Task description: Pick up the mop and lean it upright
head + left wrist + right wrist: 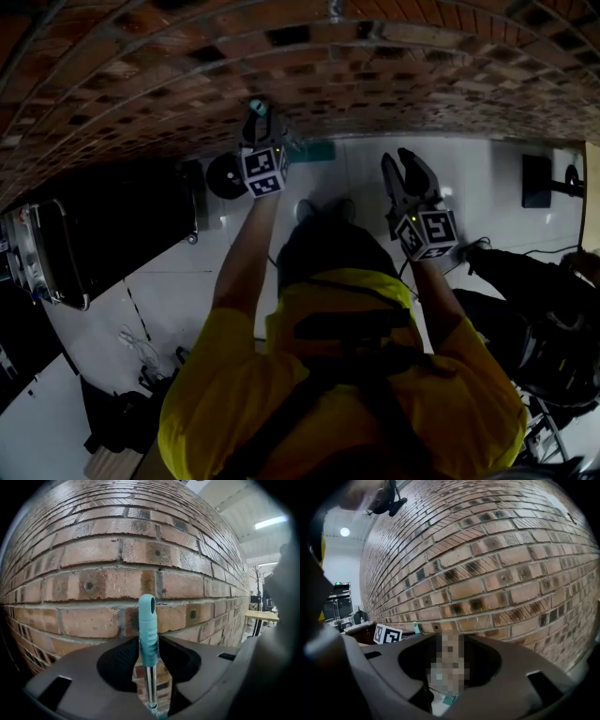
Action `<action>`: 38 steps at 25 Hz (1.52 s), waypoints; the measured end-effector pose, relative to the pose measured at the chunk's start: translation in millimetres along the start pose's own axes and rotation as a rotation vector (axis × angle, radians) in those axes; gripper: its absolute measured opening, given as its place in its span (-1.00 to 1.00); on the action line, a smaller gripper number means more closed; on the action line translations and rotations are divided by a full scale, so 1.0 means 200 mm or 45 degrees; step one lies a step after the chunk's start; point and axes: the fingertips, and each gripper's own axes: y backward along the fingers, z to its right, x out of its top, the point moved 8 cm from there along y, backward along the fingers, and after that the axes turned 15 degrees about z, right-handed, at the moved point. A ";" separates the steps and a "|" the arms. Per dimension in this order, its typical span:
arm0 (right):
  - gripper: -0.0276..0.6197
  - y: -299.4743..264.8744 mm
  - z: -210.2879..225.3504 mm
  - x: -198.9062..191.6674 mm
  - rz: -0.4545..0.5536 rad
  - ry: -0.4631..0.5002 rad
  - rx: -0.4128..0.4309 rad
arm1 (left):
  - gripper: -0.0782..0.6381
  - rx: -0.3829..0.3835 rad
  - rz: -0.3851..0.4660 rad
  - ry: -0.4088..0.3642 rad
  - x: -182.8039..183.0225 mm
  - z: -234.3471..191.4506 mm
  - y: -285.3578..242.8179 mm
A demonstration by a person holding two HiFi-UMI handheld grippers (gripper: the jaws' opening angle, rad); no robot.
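Note:
The mop handle (148, 630) has a teal grip over a metal pole. It stands upright against the brick wall (93, 550). My left gripper (149, 656) is around the handle, which stands between the jaws with thin slivers of brick showing on both sides. From the head view, the left gripper (259, 122) is up at the wall with the teal grip's top (259, 107) in it. A teal piece (316, 150), likely the mop head, lies on the floor at the wall's foot. My right gripper (401, 167) hangs open to the right, holding nothing.
A black case (56, 253) stands at the left and a round black object (225, 176) sits by the wall. Cables (141, 347) lie on the white floor. A dark flat object (536, 180) is at the right. A wooden table (263, 616) shows far right.

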 end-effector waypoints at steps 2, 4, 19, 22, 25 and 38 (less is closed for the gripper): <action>-0.48 0.00 0.00 -0.01 -0.002 -0.002 0.000 | -0.28 -0.012 -0.005 0.005 -0.01 0.01 0.02; -0.48 0.00 0.00 0.00 0.001 -0.003 0.001 | -0.27 -0.023 -0.005 0.005 -0.01 0.02 0.03; -0.48 0.03 -0.07 0.34 0.176 0.065 0.003 | -0.77 0.069 0.190 0.112 0.68 -0.17 0.70; -0.48 0.12 -0.14 0.45 0.217 0.063 0.008 | -0.77 0.081 0.254 0.103 0.87 -0.22 0.94; -0.48 0.21 -0.20 0.55 0.265 0.094 0.019 | -0.77 0.053 0.283 0.102 1.04 -0.24 1.10; -0.89 0.26 -0.34 0.77 0.469 0.160 0.031 | -0.77 -0.041 0.327 0.080 1.21 -0.22 1.04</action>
